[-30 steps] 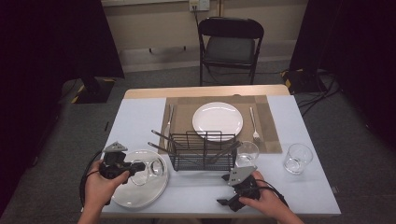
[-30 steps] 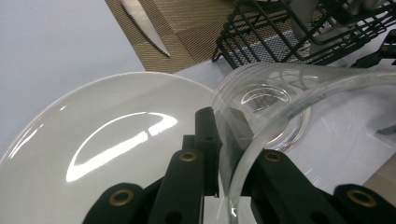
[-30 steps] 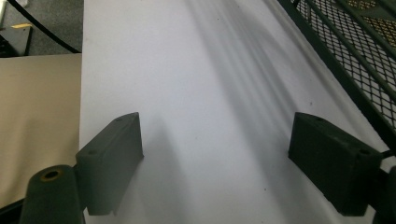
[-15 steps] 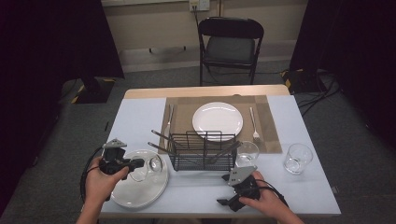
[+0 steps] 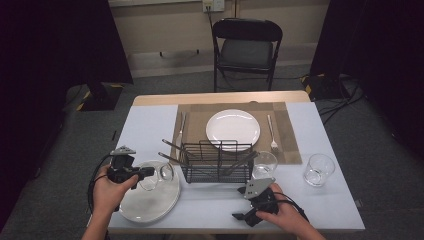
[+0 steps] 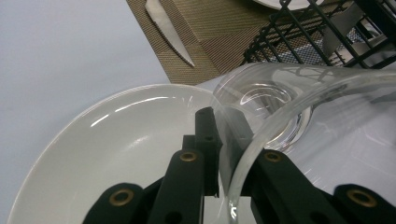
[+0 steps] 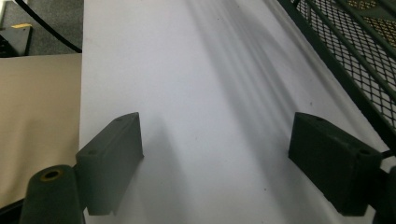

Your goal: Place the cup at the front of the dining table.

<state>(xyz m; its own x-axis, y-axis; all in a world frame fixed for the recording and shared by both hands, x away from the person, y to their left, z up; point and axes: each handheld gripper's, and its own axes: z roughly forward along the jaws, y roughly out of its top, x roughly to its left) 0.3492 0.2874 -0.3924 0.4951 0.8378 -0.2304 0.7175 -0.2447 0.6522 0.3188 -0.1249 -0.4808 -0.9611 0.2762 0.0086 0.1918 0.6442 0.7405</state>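
No brand, label or writing can be read on anything here. In the high view, the left gripper (image 5: 145, 172) sits at about eight o'clock on the table (image 5: 150, 125), held level in the person's left hand (image 5: 111, 190) and pointing toward three o'clock; its jaws are clamped on the rim of a clear glass (image 5: 159, 174), which lies tipped on its side over the big white plate (image 5: 150, 202) at the table's near left corner. The wire rack (image 5: 216, 161) stands just beside the glass at three o'clock. The right gripper (image 5: 240, 216) rests at six o'clock, low on the table, its hand (image 5: 285, 220) cupped behind it. In the left gripper view, the two black jaws pinch the glass (image 6: 280, 107) wall between them, one inside the rim and one outside, with the plate (image 6: 116, 140) beneath and a knife (image 6: 168, 28) on the brown mat (image 6: 210, 37) at twelve o'clock. In the right gripper view, the jaws stand wide apart over bare tabletop (image 7: 187, 93), holding nothing, the rack's (image 7: 345, 56) mesh at two o'clock.
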